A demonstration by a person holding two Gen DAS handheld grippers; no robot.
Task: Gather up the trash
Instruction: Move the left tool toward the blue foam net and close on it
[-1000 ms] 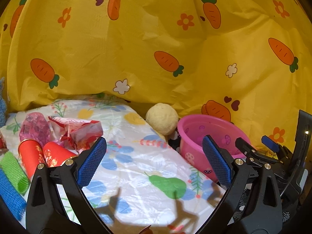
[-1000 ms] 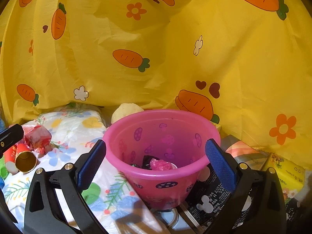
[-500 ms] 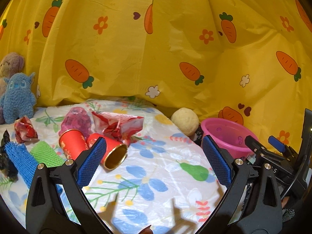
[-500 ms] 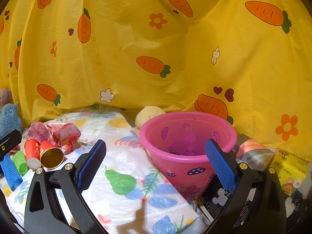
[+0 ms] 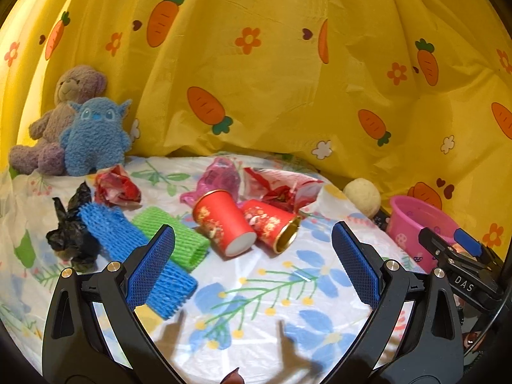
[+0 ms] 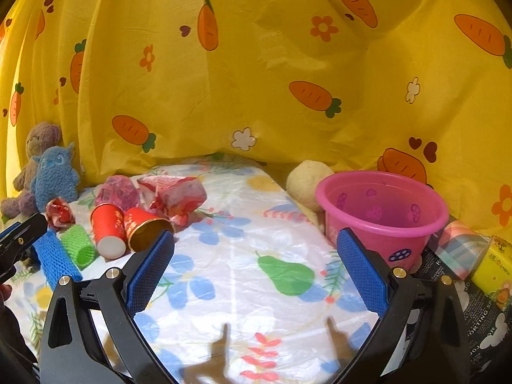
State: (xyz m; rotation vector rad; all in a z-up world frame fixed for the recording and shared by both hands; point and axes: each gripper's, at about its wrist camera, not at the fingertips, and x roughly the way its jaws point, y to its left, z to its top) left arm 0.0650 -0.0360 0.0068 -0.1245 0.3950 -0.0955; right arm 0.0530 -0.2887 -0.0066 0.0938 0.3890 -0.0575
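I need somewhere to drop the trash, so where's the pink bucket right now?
The pink bucket stands at the table's right edge in the right wrist view, beside the cream ball, right of the red cups.

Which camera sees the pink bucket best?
The right wrist view: the pink bucket shows its whole rim and spotted wall there. In the left wrist view it sits at the far right edge, partly hidden behind the right gripper.

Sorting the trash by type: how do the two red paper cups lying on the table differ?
The left red cup shows its closed white base; the right red cup shows its open, gold-lined mouth. The left one looks plainer, the right more heavily patterned. Both lie tipped over, side by side and touching.
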